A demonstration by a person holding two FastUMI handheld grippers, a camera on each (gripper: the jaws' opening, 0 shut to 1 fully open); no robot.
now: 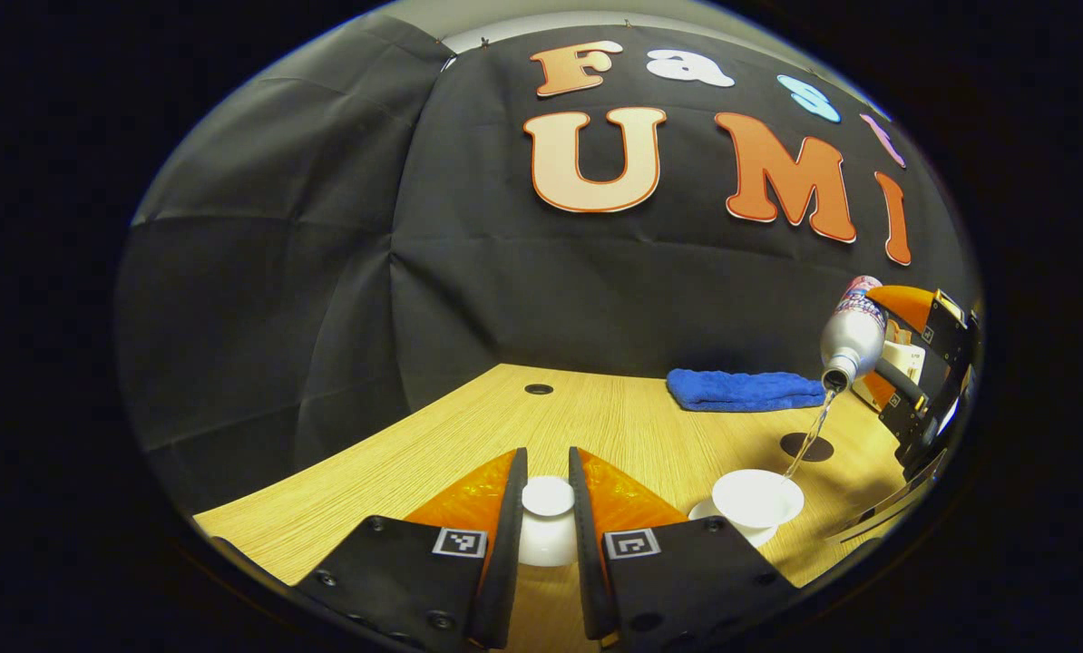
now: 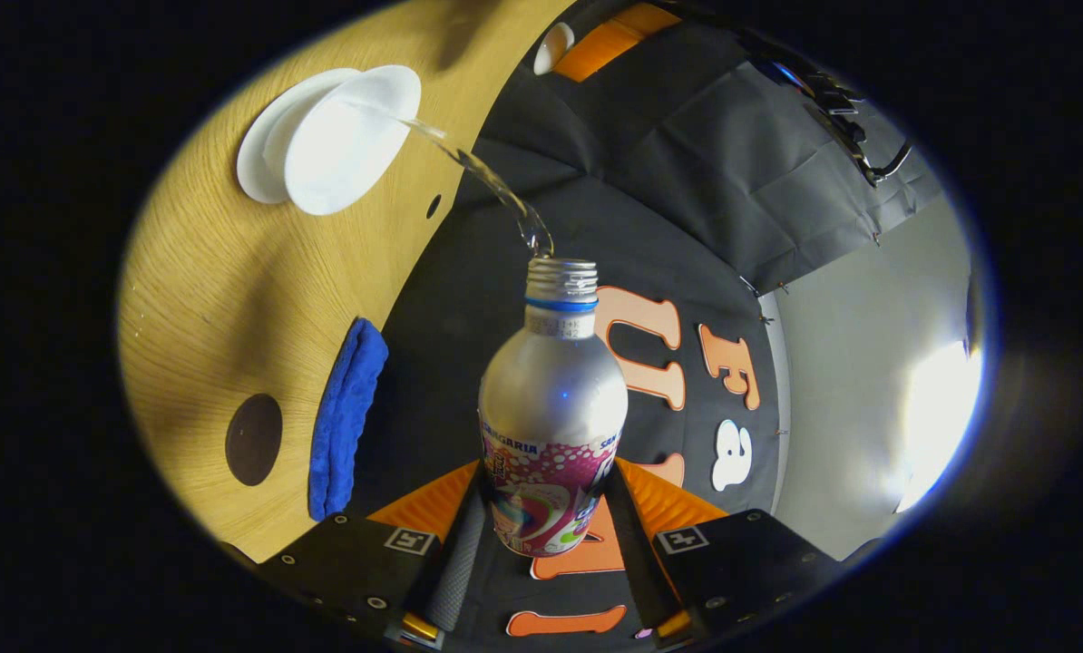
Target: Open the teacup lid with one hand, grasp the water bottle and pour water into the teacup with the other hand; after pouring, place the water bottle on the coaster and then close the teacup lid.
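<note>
Surface (image 1: pixel 596 426) carries my work. Water bottle (image 2: pixel 552 408), clamped at its base between my right fingers (image 2: pixel 546 544), tilts neck-down above the teacup (image 1: pixel 757 499); a thin stream (image 1: pixel 809 440) runs from its mouth into the open cup. My left fingers (image 1: pixel 547 535) are closed narrowly on the teacup lid (image 1: pixel 547 521), just left of the cup. Coaster (image 1: pixel 806 446) lies bare behind the cup.

White teacup (image 1: pixel 757 497) & lid (image 1: pixel 547 496); silver bottle (image 2: pixel 552 408) w/ pink patterned label; blue cloth (image 1: pixel 745 389); dark brown coaster (image 1: pixel 806 446); light wood-grain bench (image 1: pixel 614 422).
</note>
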